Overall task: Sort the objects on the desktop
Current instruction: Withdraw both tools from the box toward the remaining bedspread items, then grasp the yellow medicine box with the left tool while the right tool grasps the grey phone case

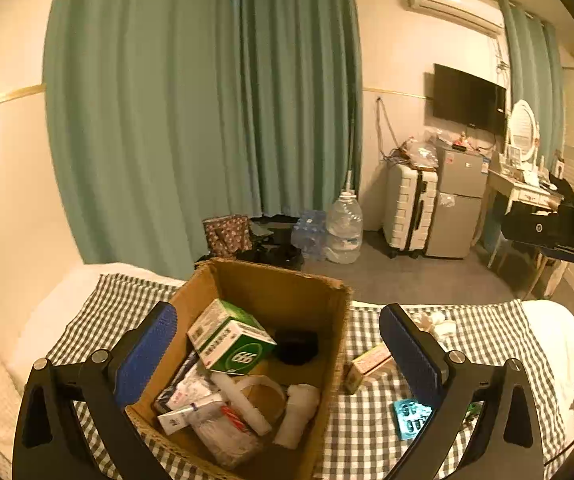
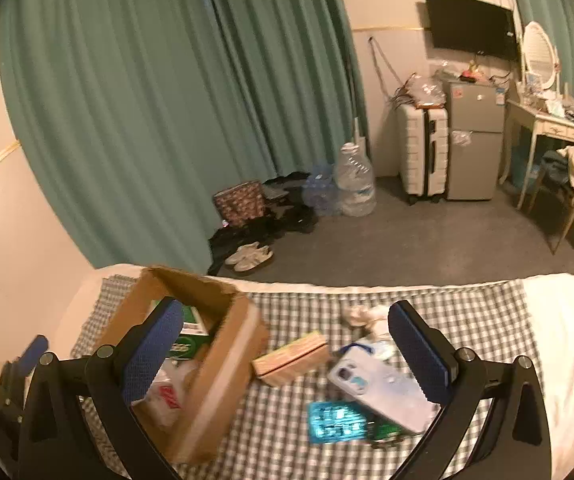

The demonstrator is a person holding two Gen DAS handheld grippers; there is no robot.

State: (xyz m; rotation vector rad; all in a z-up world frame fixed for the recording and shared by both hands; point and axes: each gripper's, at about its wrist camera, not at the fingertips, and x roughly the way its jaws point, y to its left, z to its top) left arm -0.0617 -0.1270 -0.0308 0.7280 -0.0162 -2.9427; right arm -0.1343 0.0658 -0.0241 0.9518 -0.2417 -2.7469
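A brown cardboard box [image 1: 327, 312] stands on the checked cloth [image 1: 367, 420]. It holds a green and white carton [image 1: 231, 340], a black object [image 1: 297, 346], a tape roll and several white packets. My left gripper [image 1: 279, 352] is open and empty above the box. Right of the box lie a small tan carton [image 1: 367, 366] and a teal pill blister [image 1: 409, 416]. My right gripper [image 2: 287, 356] is open and empty over the cloth. Below it lie the tan carton [image 2: 291, 358], a phone in a pale case [image 2: 383, 388], the blister [image 2: 337, 420] and crumpled tissue [image 2: 363, 314]. The box [image 2: 223, 364] is at its left.
The cloth covers a white bed [image 2: 559, 320]. Beyond its far edge is grey floor with shoes [image 2: 249, 256], water bottles [image 2: 353, 180], a suitcase [image 2: 425, 152], a small fridge [image 2: 475, 140] and a dressing table [image 2: 543, 128]. Green curtains [image 2: 167, 100] hang behind.
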